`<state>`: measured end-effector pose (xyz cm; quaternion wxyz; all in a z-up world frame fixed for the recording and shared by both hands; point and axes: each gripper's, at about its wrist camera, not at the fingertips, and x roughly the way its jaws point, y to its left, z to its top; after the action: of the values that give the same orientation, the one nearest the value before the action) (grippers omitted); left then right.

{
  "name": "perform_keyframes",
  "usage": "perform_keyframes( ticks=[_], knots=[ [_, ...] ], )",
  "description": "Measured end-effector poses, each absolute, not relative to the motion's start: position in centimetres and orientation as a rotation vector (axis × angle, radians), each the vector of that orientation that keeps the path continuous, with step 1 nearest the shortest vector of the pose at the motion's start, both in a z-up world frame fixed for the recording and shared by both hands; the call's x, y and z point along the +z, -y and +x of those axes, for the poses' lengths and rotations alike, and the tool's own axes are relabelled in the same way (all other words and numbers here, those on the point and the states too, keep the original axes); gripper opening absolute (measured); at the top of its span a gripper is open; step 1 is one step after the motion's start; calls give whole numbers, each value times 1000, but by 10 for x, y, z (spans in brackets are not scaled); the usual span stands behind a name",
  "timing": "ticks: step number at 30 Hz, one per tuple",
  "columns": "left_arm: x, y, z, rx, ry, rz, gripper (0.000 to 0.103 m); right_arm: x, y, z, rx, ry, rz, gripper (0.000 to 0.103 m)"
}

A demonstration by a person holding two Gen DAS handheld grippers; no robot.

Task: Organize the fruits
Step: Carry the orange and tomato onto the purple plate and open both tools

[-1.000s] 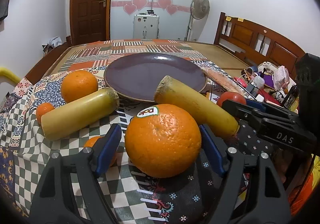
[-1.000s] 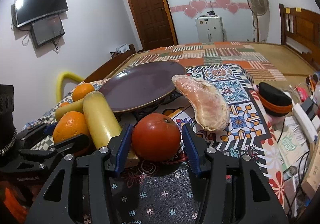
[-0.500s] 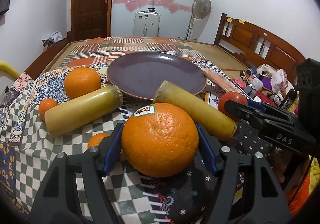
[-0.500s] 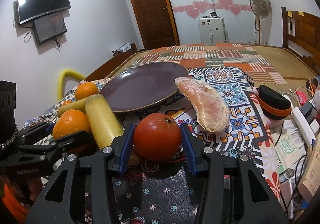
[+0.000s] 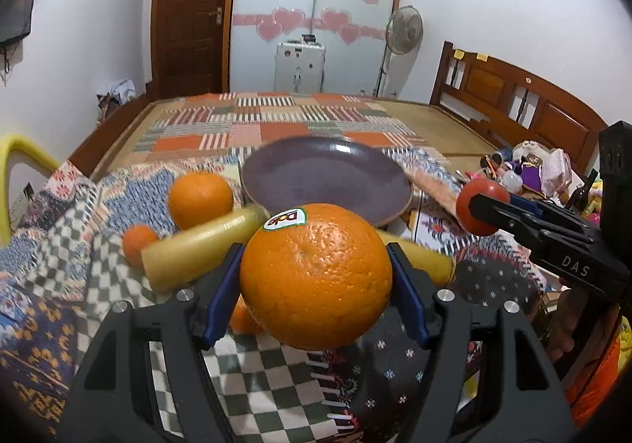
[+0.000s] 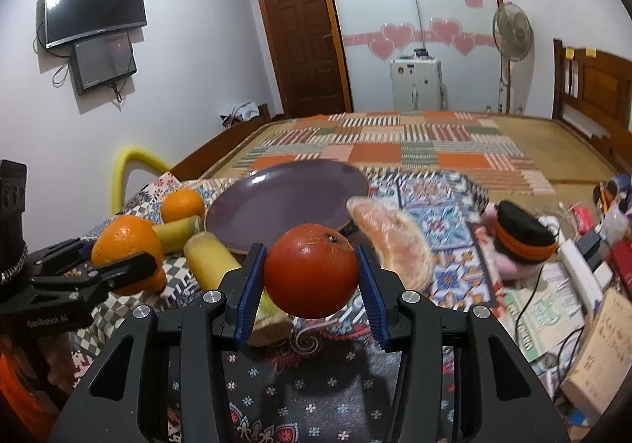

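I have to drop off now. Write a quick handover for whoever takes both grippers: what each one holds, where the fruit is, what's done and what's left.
Left gripper: shut on the stickered orange, held off the cloth.
Right gripper: shut on the red fruit, also off the cloth.
Purple plate: no fruit on it.
On the cloth: a large orange, a small orange, two yellow cylinders, a peeled pomelo segment.
Left: likely plate both held fruits, then the others.

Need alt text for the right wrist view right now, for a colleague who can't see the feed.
The right gripper is shut on a red tomato, held above the patterned cloth in front of an empty purple plate. At left, the left gripper holds a large orange; a peeled pomelo segment lies right of the plate.
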<state>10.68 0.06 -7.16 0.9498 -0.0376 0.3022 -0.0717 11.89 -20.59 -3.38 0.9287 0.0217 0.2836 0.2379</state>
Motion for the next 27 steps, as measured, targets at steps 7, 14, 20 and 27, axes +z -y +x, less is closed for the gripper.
perform_keyframes(
  ticks=[7,14,20,27],
  knots=[
    [-42,-4,119,-113,-545,-35,69,-14,204,124,475,-512,6,43],
    [-22,-1,140,-101,-500,13,70,-1,197,143,473,-465,-13,43],
    [-15,0,165,-97,-498,14,70,3,186,158,457,-439,-49,43],
    [-20,1,199,-99,-536,25,70,-1,173,174,447,-436,-86,43]
  ],
)
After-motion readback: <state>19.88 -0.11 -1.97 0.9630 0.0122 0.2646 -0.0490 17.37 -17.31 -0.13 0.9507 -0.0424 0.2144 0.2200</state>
